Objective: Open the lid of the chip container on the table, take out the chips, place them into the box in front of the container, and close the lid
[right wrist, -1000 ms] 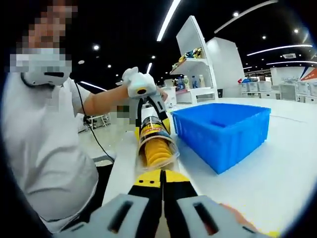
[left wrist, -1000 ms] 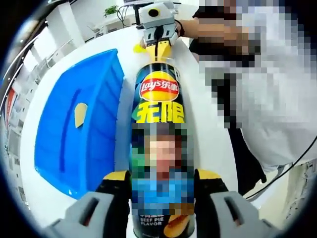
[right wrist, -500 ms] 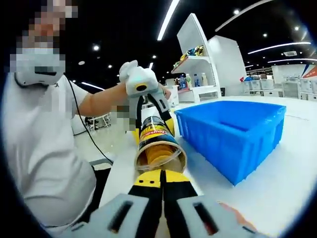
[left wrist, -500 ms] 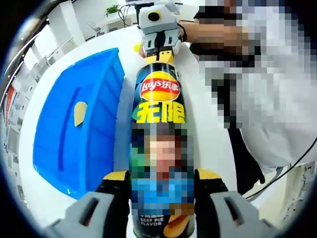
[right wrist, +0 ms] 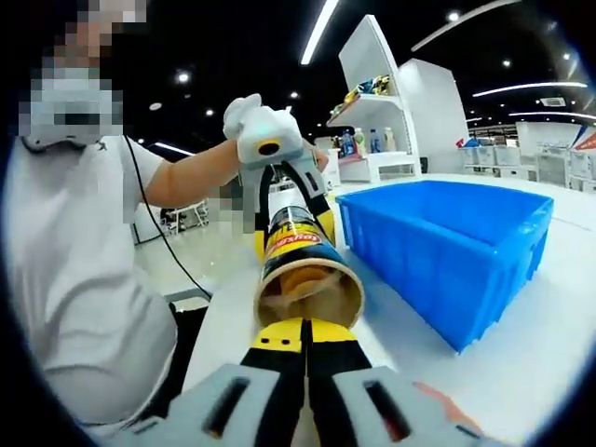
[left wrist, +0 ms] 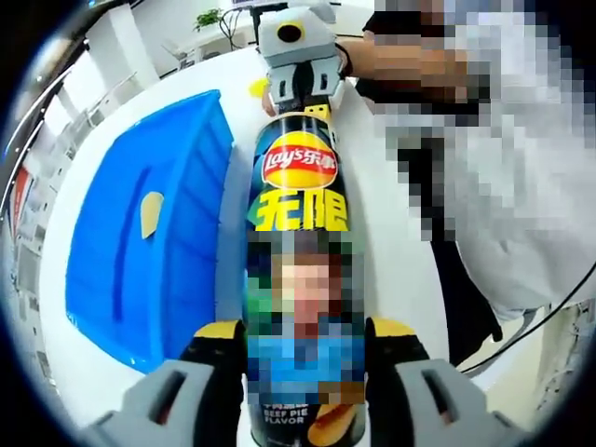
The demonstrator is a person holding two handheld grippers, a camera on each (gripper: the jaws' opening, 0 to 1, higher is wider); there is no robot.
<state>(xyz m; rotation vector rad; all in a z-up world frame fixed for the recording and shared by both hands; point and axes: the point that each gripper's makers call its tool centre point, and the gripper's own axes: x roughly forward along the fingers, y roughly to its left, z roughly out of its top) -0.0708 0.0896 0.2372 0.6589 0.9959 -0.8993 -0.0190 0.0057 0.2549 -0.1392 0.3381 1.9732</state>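
Gripping chip can (left wrist: 296, 279), left gripper (left wrist: 303, 372) fingers.

Chip container (left wrist: 296, 233) lying, lidless, beside blue box (left wrist: 149, 242) holding one chip (left wrist: 151, 213)

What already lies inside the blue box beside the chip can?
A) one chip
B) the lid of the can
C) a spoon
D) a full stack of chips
A: in the left gripper view, a single yellow chip lies on the floor of the blue box, beside the chip can.
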